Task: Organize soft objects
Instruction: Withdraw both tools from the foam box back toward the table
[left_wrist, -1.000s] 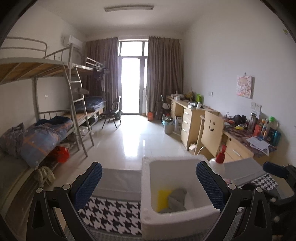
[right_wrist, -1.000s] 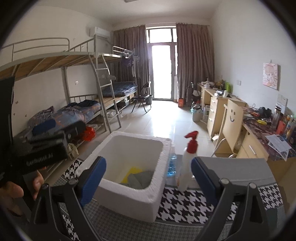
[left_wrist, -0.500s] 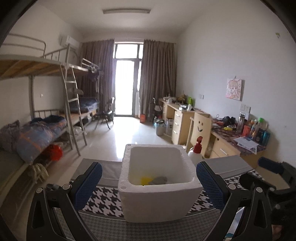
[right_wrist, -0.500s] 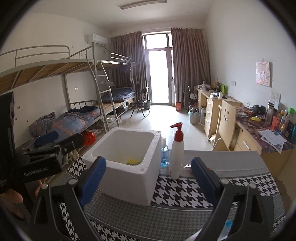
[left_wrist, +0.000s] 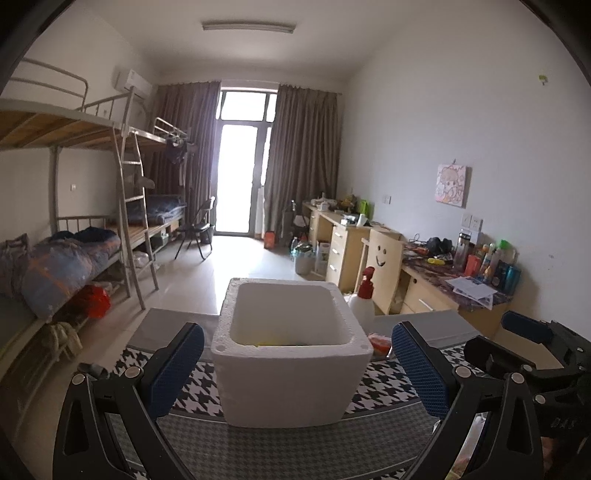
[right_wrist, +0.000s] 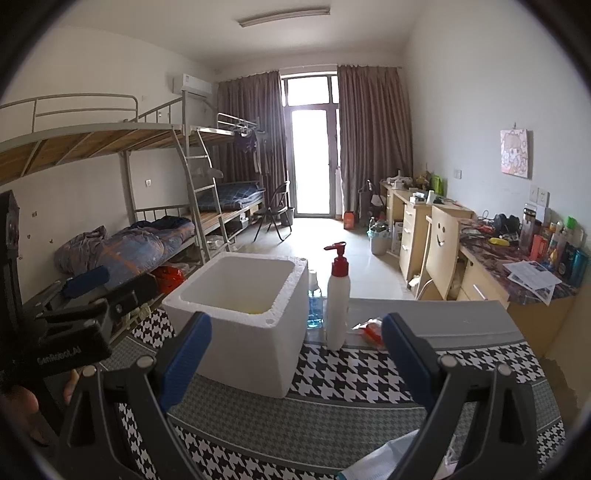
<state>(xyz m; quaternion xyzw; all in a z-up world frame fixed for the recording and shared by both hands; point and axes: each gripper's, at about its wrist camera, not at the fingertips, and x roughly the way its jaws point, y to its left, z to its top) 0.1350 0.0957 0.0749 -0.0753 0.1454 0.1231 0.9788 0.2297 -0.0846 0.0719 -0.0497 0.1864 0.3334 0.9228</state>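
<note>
A white foam box (left_wrist: 291, 354) stands on the houndstooth tablecloth (left_wrist: 280, 443), also in the right wrist view (right_wrist: 240, 321). A sliver of yellow soft item (left_wrist: 271, 342) shows inside over the near rim. My left gripper (left_wrist: 295, 365) is open and empty, just in front of the box. My right gripper (right_wrist: 295, 354) is open and empty, to the box's right and nearer me. The left gripper's body (right_wrist: 70, 325) shows at the left of the right wrist view. A pale soft item (right_wrist: 384, 461) lies at the bottom edge under my right gripper.
A white pump bottle with red top (right_wrist: 338, 299) and a blue-liquid bottle (right_wrist: 314, 306) stand right of the box. A red-orange packet (right_wrist: 371, 328) lies behind. Bunk beds (left_wrist: 74, 258) stand left, desks and a chair (left_wrist: 384, 266) right.
Both grippers have drawn back and lowered from above the box. The box's inside is now mostly hidden behind its near rim. Both stay open.
</note>
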